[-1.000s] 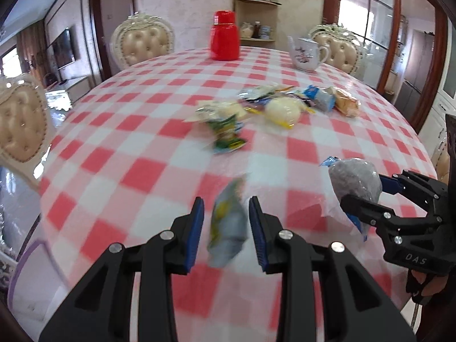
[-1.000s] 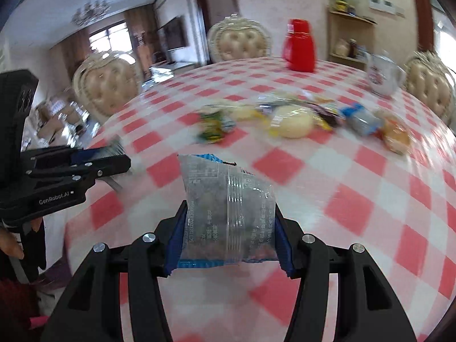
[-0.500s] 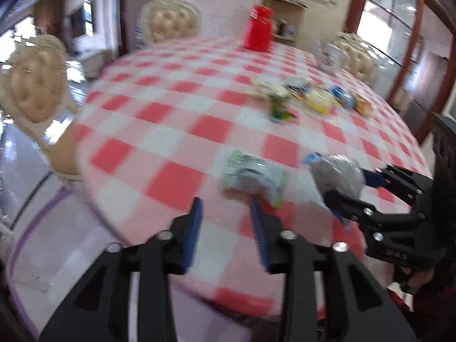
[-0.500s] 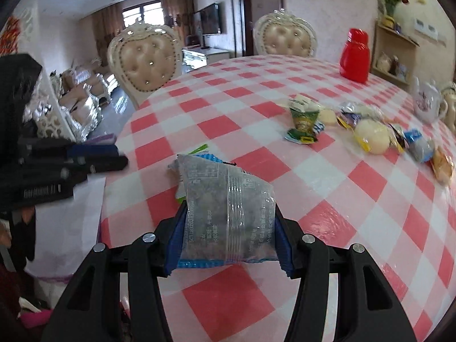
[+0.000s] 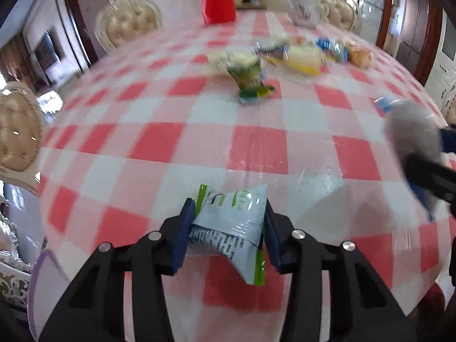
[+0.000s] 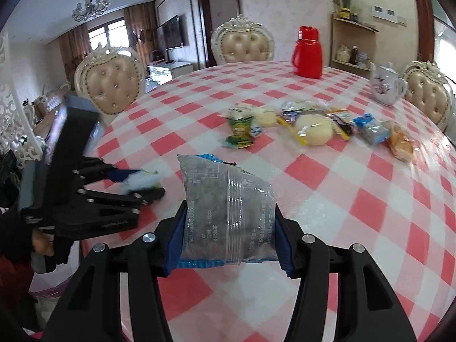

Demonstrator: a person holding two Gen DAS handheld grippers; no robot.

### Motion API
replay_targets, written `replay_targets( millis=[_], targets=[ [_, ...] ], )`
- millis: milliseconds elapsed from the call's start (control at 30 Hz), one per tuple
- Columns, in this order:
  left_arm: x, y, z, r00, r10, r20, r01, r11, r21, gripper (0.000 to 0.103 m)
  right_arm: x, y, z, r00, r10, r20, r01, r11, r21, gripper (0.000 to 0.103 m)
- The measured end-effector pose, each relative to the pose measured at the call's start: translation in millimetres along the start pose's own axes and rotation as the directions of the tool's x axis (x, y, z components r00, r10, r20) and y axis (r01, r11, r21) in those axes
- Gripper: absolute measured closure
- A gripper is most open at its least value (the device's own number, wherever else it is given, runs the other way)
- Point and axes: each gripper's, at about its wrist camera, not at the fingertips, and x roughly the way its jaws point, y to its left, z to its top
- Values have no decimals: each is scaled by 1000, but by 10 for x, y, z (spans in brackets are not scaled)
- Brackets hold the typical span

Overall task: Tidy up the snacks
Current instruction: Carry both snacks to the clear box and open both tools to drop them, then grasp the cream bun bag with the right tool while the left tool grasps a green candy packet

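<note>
A white and green snack packet (image 5: pixel 230 222) lies near the table's front edge, between the blue pads of my left gripper (image 5: pixel 228 211). Its jaws are closing and both pads touch the packet's sides. In the right wrist view the same gripper (image 6: pixel 142 185) shows at the left with the pale packet (image 6: pixel 139 181) at its tips. My right gripper (image 6: pixel 229 219) is shut on a clear packet of grey snack with a blue edge (image 6: pixel 228 199), held above the cloth. That grey packet (image 5: pixel 410 134) is also visible at the right of the left wrist view.
Several loose snacks (image 6: pixel 307 125) lie in a row mid-table, with a green packet (image 6: pixel 240 131) at their left end. A red flask (image 6: pixel 307 54) and a white teapot (image 6: pixel 384 85) stand at the far side. Padded chairs (image 6: pixel 111 85) ring the red-checked table (image 6: pixel 342 199).
Half a second ago the white and green packet lay on the cloth ahead of the open left jaws; now it sits between them. The right gripper kept its grey packet.
</note>
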Motion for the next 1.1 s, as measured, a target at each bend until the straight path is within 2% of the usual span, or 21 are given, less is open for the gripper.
replay_targets(
  millis=[33,100,233,367,467,567,600,633,667,700,833,933,1000,1067,1100],
  targets=[
    [-81,52,-52,1000,11,12,-11,1000,-11,64,33,78,-4,1000,18,-7,-18,1000,-15,50],
    [-306,241,-196,1000,4,30,-2,998,-66,64,90,283,-13,998,53,-20,-54,997,-56,50],
    [-815,641,-566,996,70,52,-62,988,-141,63,184,835,-34,985,161,-61,-169,972,-162,50],
    [-1149,1075,-977,988,155,14,-148,963,-225,62,222,1463,-56,956,276,-103,-294,918,-268,50],
    [-1234,1317,-1244,981,193,-30,-194,943,-272,59,249,1859,-106,933,330,-146,-360,874,-327,50],
    [-1185,1431,-1240,971,227,-70,-238,933,-269,57,321,2130,-182,916,351,-192,-399,842,-363,48],
    [-1161,1445,-1242,967,241,-84,-255,930,-263,45,344,2223,-225,904,369,-214,-425,825,-373,47],
    [-1166,1477,-1257,963,256,-84,-269,924,-270,22,365,2278,-257,894,385,-230,-447,814,-372,45],
    [-1184,1529,-1283,954,288,-82,-299,909,-291,15,382,2308,-279,884,400,-242,-465,806,-366,37],
    [-1198,1570,-1304,949,304,-88,-316,898,-306,13,379,2311,-286,880,408,-244,-473,804,-360,29],
    [-1259,1625,-1272,947,307,-97,-322,881,-346,12,312,2045,-166,891,416,-184,-454,838,-302,28],
    [-1314,1499,-1138,947,318,-48,-315,888,-336,6,206,1674,-73,909,405,-99,-417,881,-224,25],
    [-1279,1385,-991,952,306,-20,-296,899,-323,4,122,1364,-34,928,372,-10,-368,913,-174,18],
    [-1234,1242,-805,961,275,11,-259,917,-304,3,-7,1041,-15,944,317,95,-300,940,-160,16],
    [-1195,1145,-664,967,252,33,-232,927,-294,3,-39,896,1,956,268,117,-250,957,-150,16]
  ],
)
